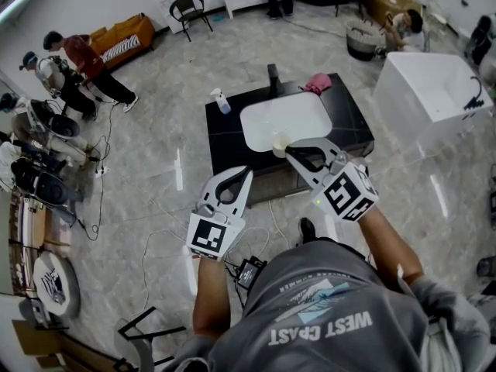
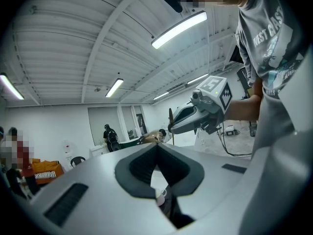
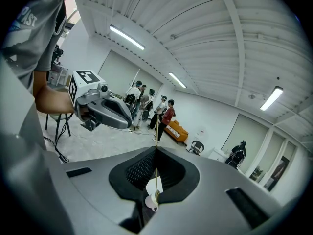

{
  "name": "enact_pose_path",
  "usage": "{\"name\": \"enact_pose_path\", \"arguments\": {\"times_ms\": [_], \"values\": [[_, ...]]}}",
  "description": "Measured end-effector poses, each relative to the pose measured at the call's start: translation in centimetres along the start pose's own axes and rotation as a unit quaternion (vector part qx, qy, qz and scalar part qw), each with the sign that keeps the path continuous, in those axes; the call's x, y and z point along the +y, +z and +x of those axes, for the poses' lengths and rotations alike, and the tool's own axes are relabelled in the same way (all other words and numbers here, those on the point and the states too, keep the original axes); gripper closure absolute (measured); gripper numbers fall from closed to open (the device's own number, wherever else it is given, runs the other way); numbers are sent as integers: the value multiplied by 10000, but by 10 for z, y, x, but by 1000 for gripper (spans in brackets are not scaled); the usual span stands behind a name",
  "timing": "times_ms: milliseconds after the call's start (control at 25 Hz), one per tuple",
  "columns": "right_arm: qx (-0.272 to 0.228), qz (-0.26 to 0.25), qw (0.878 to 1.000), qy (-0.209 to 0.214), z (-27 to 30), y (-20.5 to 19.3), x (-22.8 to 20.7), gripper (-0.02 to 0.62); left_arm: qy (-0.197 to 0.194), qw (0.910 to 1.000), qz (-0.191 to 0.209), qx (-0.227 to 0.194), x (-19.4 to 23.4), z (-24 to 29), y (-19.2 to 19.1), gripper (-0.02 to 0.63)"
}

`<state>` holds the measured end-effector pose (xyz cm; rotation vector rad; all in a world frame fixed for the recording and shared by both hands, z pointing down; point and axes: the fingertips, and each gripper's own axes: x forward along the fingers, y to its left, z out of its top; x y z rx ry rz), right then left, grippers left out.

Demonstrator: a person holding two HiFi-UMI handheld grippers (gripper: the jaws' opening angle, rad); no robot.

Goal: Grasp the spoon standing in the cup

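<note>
A small white cup (image 1: 279, 147) stands at the near rim of a white basin (image 1: 283, 118) set in a black table (image 1: 232, 138). My right gripper (image 1: 289, 149) reaches to the cup. In the right gripper view its jaws (image 3: 156, 148) are shut on the thin gold handle of the spoon (image 3: 156, 173), which rises upright out of the cup (image 3: 151, 200). My left gripper (image 1: 248, 171) hovers short of the table's near edge, apart from the cup, with its jaws (image 2: 157, 145) shut and empty. From the left gripper view I see the cup (image 2: 162, 194) below and the spoon (image 2: 170, 117) at the right gripper's tips.
A spray bottle (image 1: 221, 101) stands at the table's far left corner and a pink cloth (image 1: 316, 82) lies at its far edge. A large white tub (image 1: 430, 91) sits to the right. People (image 1: 85, 64) stand far left; cables lie on the floor.
</note>
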<state>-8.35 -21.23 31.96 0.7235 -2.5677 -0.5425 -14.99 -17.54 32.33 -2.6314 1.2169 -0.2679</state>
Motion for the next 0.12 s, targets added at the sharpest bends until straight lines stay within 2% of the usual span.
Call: {"name": "enact_pose_path", "arguments": {"times_ms": [120], "values": [[13,2,10000,2,-3,-3,-3,563,-38,10000,10,-12,-4,4,3,604]]}}
